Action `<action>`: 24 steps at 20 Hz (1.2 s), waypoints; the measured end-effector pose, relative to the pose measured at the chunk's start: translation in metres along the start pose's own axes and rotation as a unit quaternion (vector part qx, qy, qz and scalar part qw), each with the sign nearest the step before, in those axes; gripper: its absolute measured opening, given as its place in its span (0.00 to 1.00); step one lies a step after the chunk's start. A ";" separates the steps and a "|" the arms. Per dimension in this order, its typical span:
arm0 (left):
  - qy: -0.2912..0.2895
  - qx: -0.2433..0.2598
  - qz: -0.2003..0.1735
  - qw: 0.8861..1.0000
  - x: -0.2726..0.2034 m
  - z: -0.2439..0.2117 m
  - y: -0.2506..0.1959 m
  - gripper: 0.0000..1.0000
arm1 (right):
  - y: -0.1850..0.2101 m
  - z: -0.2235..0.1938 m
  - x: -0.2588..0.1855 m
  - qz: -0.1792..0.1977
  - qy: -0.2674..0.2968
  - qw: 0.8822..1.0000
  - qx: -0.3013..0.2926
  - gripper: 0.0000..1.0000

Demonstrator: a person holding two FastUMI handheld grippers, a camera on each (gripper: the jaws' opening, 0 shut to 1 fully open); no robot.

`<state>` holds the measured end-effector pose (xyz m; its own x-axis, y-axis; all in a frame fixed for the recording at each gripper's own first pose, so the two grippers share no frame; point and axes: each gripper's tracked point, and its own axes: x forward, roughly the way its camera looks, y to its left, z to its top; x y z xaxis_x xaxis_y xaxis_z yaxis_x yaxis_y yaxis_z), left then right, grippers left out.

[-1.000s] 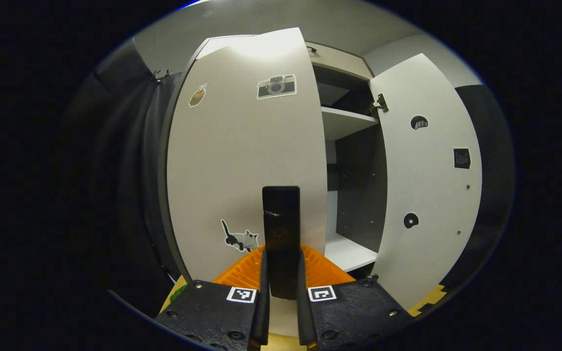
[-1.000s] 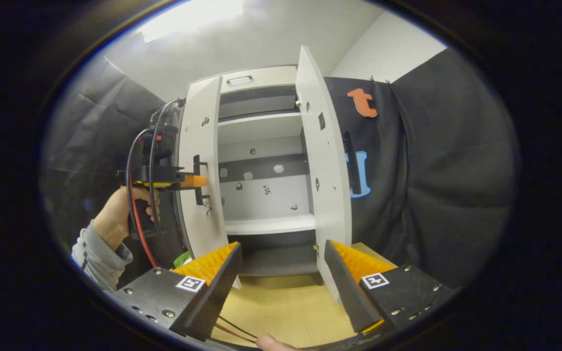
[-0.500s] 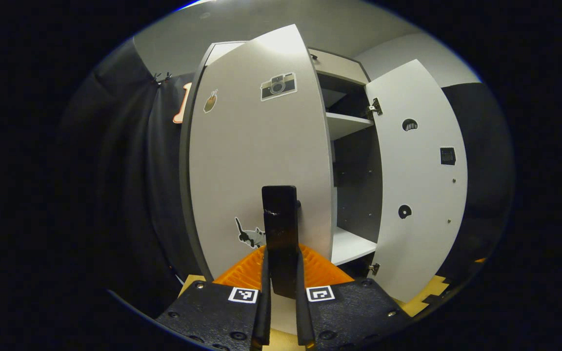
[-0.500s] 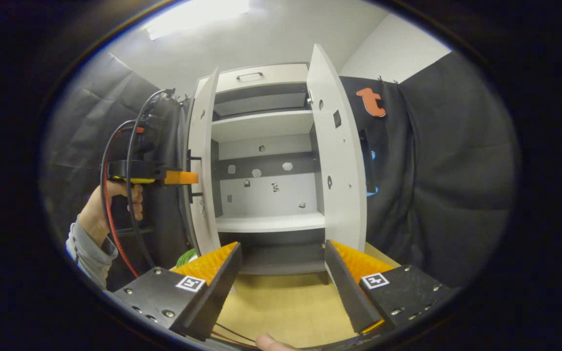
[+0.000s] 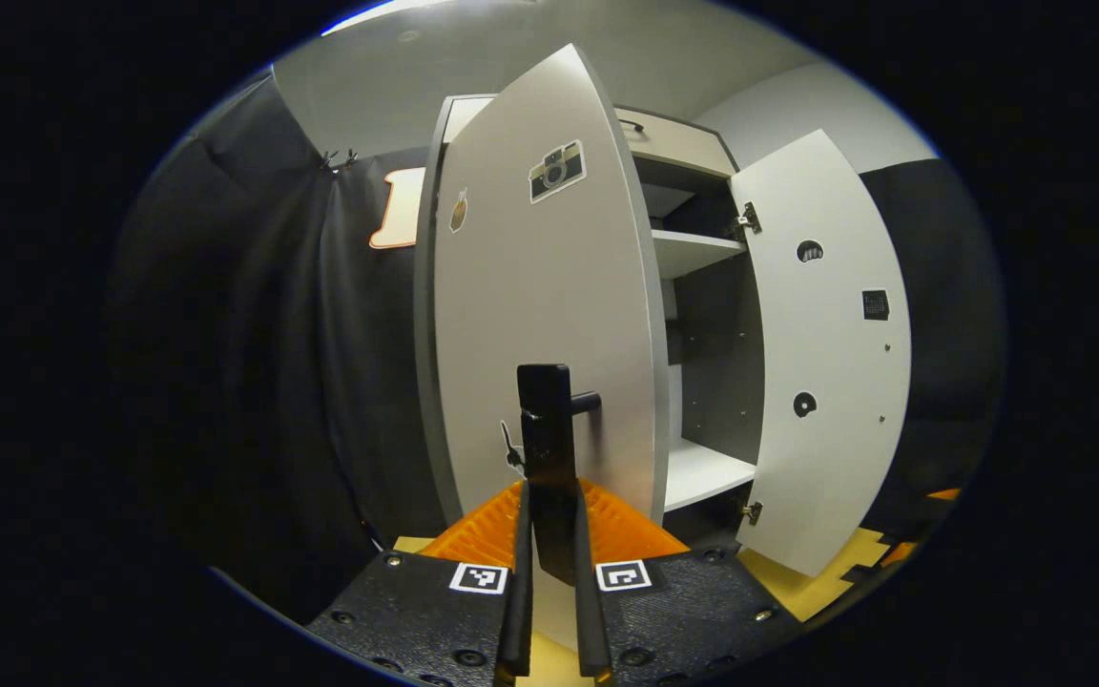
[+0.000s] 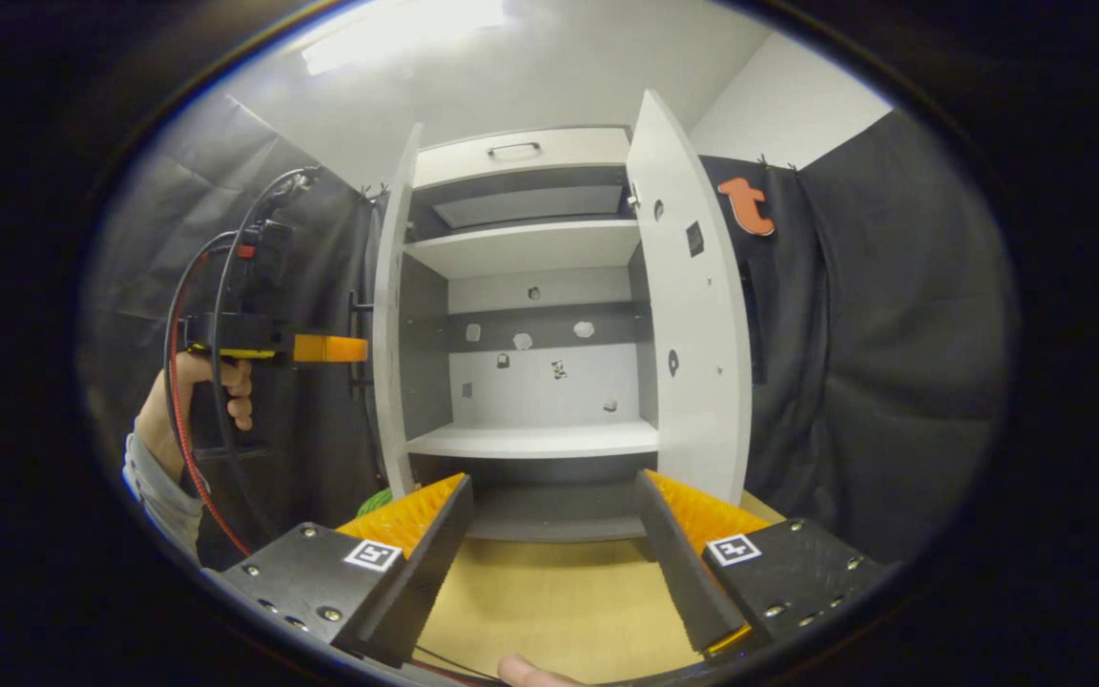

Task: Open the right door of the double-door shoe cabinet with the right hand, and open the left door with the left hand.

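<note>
- Black cloth (image 6: 874, 363) hangs as the booth's wall on both sides of a white double-door shoe cabinet (image 6: 530, 286), which stands on a pale wooden tabletop (image 6: 549, 601).
- Both doors stand swung out: in the right gripper view the left door (image 6: 392, 315) shows nearly edge-on, and the right door (image 6: 697, 315) angles outward with its inner face toward the camera.
- Left tool (image 5: 549, 534): its two fingers are clamped together on the left door's black handle (image 5: 548, 448), which rises upright between them and blocks the lower middle of the door (image 5: 549, 315).
- Stickers on that door: a camera (image 5: 557, 170) near the top, a small brownish one (image 5: 459, 210) hard to make out, and one low down mostly hidden behind the handle.
- Right tool (image 6: 549, 544): fingers spread wide apart, holding nothing, well back from the cabinet over the tabletop.
- Inside, white shelves (image 6: 535, 441) and a back panel with small marks too small to identify.
- A hand (image 6: 211, 377) with a grey sleeve grips the left tool's body, red and black cables (image 6: 182, 382) looping from it.
- A fingertip (image 6: 526, 671) is cut off at the bottom edge.
</note>
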<state>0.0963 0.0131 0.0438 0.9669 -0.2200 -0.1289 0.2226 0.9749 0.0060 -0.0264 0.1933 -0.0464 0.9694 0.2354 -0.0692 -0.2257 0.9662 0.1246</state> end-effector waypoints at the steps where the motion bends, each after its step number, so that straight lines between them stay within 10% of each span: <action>1: -0.001 -0.001 0.004 1.000 -0.002 0.000 0.005 0.19 | 0.004 -0.001 0.001 0.004 -0.001 1.000 -0.002 1.00; 16: -0.002 -0.006 0.101 0.995 -0.027 -0.001 0.088 0.01 | 0.027 -0.019 0.017 0.020 0.013 1.000 -0.004 1.00; 24: -0.015 -0.009 0.089 0.996 -0.029 -0.002 0.096 0.01 | 0.027 -0.024 0.019 0.012 0.019 1.000 -0.011 0.97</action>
<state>0.0892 0.1129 0.0466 0.9942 -0.0446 -0.0982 0.0457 0.9989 0.0087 -0.0165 0.2260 -0.0677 0.9595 0.2622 -0.1034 -0.2517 0.9621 0.1048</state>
